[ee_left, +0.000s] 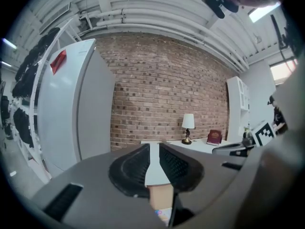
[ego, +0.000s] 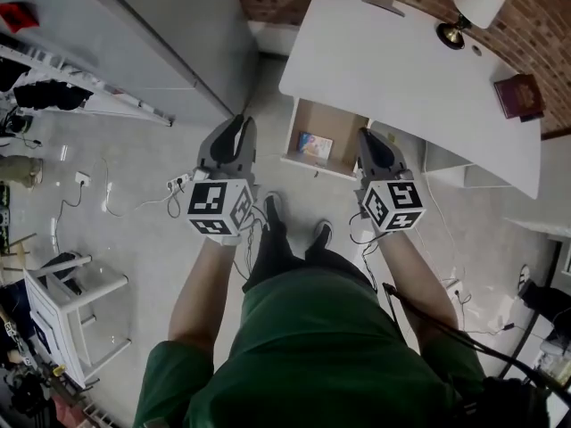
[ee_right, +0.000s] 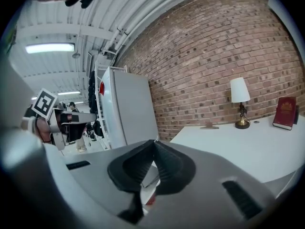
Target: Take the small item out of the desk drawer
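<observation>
The white desk (ego: 393,69) has its drawer (ego: 314,166) pulled open toward me, showing a brown wooden inside. A small colourful item (ego: 315,146) lies flat in it. Between the jaws in the left gripper view, the same item (ee_left: 164,214) peeks out low down. My left gripper (ego: 243,121) hovers left of the drawer, and its jaws (ee_left: 154,147) stand a narrow slit apart with nothing between them. My right gripper (ego: 366,135) hangs at the drawer's right edge, shut and empty (ee_right: 153,143). Neither touches the item.
A lamp (ego: 471,9) and a dark red book (ego: 519,94) stand on the desk's far side. A tall white cabinet (ego: 134,34) is to the left against the brick wall. A power strip with cables (ego: 178,183) and a white rack (ego: 76,297) are on the floor.
</observation>
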Available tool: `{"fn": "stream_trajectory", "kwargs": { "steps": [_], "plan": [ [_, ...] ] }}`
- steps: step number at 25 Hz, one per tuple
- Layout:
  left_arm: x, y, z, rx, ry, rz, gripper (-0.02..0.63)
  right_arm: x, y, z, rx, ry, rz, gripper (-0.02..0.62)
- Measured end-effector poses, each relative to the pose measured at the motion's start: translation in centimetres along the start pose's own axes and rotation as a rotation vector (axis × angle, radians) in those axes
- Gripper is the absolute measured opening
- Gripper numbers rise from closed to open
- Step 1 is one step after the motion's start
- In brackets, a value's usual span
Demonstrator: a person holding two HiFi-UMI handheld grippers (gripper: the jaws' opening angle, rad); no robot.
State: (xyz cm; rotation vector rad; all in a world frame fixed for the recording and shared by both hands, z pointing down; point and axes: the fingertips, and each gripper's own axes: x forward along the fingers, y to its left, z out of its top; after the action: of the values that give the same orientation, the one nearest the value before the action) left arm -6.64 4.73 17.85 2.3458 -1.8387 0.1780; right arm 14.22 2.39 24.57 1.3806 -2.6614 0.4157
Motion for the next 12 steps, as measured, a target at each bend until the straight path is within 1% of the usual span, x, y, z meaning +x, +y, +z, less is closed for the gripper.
{"fn": "stream_trajectory", "kwargs": {
  "steps": [2, 5, 9, 12],
  "plan": [
    [1.5, 1.0, 0.3, -0.003, -0.006, -0.023, 0.055, 1.2, -0.4, -0.2, -0.003, 0.008, -0.019, 0.003],
    [3.8, 2.2, 0.2, -0.015, 0.000, -0.081, 0.055, 2.3, -1.3, -0.4, -0.001, 0.026, -0.072, 0.005],
    [7.0, 4.8, 0.6, -0.008, 0.002, -0.143, 0.055, 4.6, -2.6, 0.6, -0.022, 0.012, -0.127, 0.005],
    [9.4, 6.5, -0.2, -0.014, 0.021, -0.197, 0.057, 6.0, -3.2, 0.1, -0.017, 0.026, -0.167, 0.005]
  ]
}}
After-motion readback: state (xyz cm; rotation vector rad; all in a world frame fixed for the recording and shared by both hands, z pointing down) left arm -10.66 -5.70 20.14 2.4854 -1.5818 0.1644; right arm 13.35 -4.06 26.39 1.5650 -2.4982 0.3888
